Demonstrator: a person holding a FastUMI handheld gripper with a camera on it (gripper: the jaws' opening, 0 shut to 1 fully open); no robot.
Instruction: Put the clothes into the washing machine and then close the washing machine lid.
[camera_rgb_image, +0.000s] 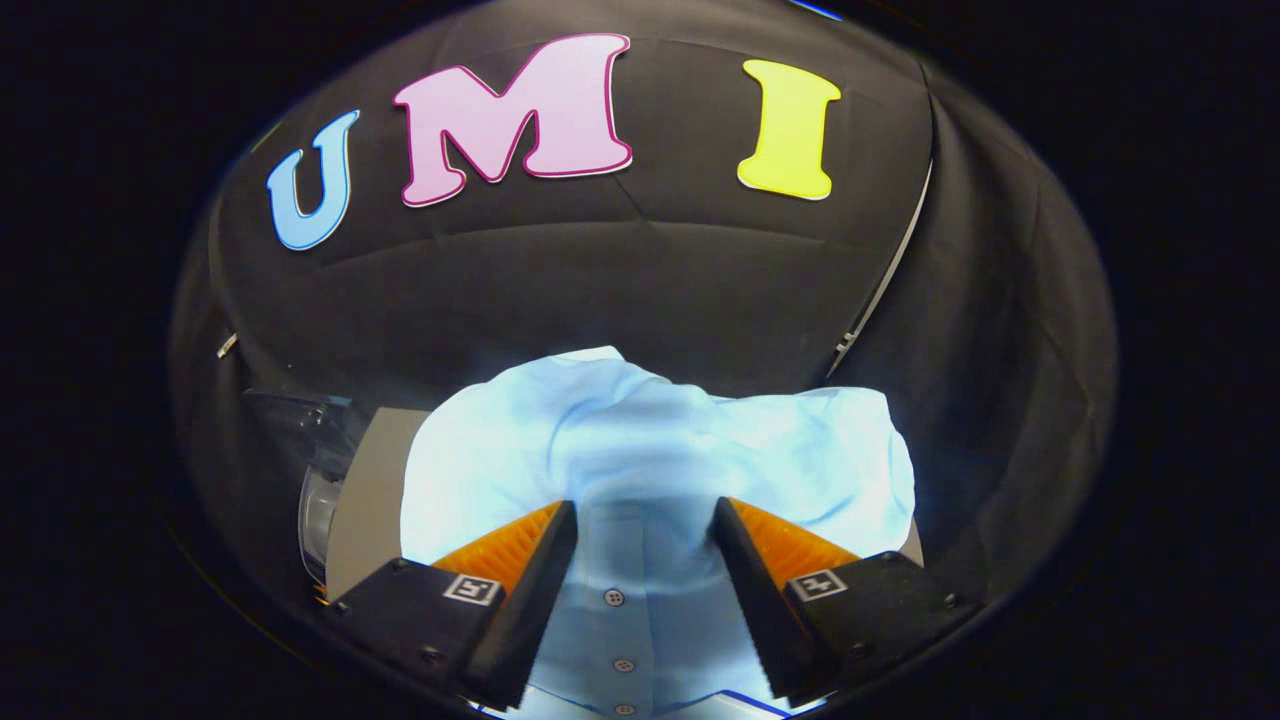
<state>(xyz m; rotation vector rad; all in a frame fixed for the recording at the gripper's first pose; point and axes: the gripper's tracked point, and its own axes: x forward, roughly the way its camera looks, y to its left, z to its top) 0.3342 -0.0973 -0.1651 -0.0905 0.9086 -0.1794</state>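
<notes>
A light blue button-up shirt (650, 450) lies crumpled on a grey flat surface (368, 490). Its button placket runs flat between my fingers toward the camera. My gripper (645, 505) is low over the shirt with its jaws apart, one finger on each side of the placket. The fingertips (560, 520) touch or nearly touch the cloth, and the fabric between them is not pinched. The shirt bulges up just ahead of the fingertips and spreads wide to both sides.
To the left of the grey surface stands a dark and clear plastic part (312, 470), perhaps of the washing machine, with a round pale edge below it. Black cloth walls close off the back and right, with a thin pale strip (885, 275) at the corner.
</notes>
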